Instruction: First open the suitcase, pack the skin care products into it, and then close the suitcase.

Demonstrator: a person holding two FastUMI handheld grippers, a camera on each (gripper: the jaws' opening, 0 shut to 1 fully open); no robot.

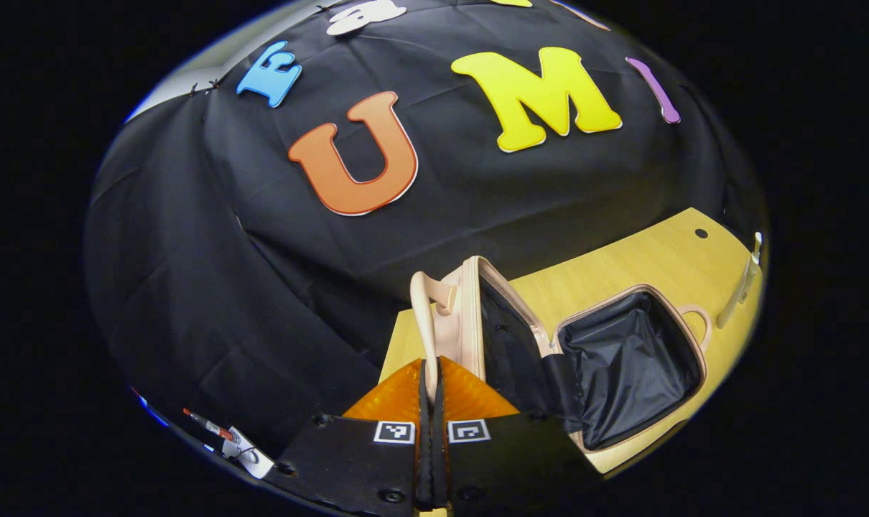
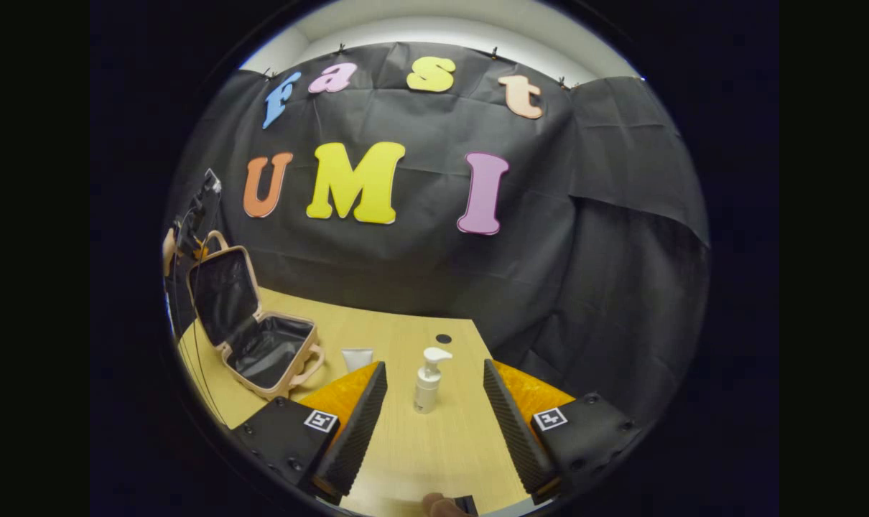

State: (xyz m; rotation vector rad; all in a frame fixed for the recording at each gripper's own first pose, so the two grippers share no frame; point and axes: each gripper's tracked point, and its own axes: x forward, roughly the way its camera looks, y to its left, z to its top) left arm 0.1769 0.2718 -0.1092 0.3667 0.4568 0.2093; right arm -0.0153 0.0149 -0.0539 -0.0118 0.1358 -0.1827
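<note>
The suitcase (image 2: 255, 337) lies open at the left end of the wooden surface (image 2: 406, 445), its lid (image 2: 222, 291) raised upright and its black-lined base flat. The left hand-held gripper (image 1: 429, 380) is clamped tight on the lid's handle (image 1: 426, 323), which stands vertical. The right hand-held gripper (image 2: 429, 409) is spread wide, with an upright pump bottle (image 2: 429, 380) between its fingers, nozzle pointing right. A white tube (image 2: 357, 357) lies just beside the suitcase.

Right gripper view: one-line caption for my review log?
Open right hand-held gripper faces a white pump bottle on the wooden table; the suitcase lies open at left.
</note>
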